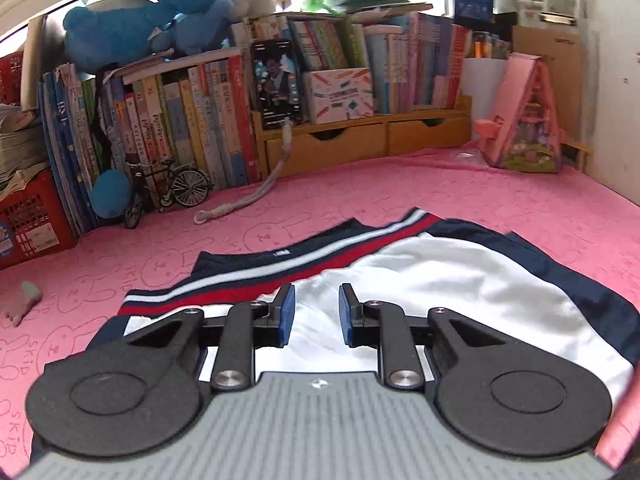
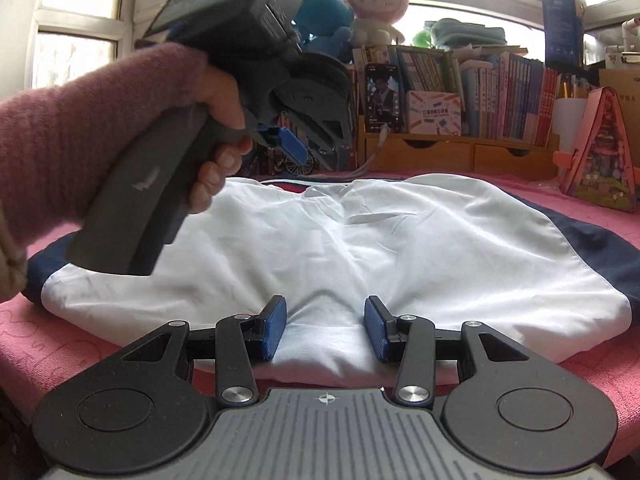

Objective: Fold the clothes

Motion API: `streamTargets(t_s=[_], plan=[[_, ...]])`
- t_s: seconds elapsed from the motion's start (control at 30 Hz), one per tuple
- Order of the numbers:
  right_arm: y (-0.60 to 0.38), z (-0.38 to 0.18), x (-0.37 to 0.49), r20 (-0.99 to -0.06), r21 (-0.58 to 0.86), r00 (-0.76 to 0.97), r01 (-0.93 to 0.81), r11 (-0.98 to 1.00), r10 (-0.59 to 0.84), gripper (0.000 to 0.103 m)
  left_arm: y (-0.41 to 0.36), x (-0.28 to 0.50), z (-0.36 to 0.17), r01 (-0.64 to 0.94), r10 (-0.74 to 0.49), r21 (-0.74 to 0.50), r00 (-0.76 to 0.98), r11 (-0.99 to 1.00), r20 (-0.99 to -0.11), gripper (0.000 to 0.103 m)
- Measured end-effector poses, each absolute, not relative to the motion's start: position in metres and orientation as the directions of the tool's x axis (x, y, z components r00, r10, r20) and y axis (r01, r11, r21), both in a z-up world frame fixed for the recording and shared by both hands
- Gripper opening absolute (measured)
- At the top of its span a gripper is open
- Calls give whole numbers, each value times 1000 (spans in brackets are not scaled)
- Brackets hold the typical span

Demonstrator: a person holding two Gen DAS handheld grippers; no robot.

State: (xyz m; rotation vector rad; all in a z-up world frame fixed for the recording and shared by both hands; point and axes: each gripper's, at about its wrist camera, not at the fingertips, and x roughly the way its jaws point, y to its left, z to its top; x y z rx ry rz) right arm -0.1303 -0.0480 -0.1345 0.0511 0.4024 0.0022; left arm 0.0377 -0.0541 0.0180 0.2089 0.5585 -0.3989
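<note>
The right gripper (image 2: 326, 328), jaws apart, sits at the near edge of the white-and-navy garment (image 2: 360, 240) on the pink cover (image 2: 600, 376), while the left gripper (image 2: 296, 144) hangs above its far-left part.

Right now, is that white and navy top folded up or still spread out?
Partly folded: the garment lies flat on the pink cloth, white panel up, navy edges doubled beneath. Both grippers are open, holding nothing.

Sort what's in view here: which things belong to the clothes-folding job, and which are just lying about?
Belongs to the job:
- white and navy garment spread on the pink cover
- left gripper, jaws open above it
- right gripper, jaws open at its near edge

Just lying about:
- model bicycle
- white cord
- pink toy house
- blue plush
- books
</note>
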Motion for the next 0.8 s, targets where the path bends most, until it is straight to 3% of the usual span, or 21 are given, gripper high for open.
streamTargets(t_s=[0.2, 0.5, 0.8], plan=[[-48, -135, -131, -381, 52, 924, 4, 999, 16, 44, -51, 10, -8, 497, -354, -41, 557, 867, -751, 22], [-50, -133, -132, -382, 57, 924, -8, 998, 29, 44, -67, 49, -21, 393, -253, -13, 565, 919, -786, 30], [-48, -134, -138, -369, 54, 929, -5, 999, 25, 42, -76, 123, -24, 269, -157, 25, 632, 963, -759, 32]])
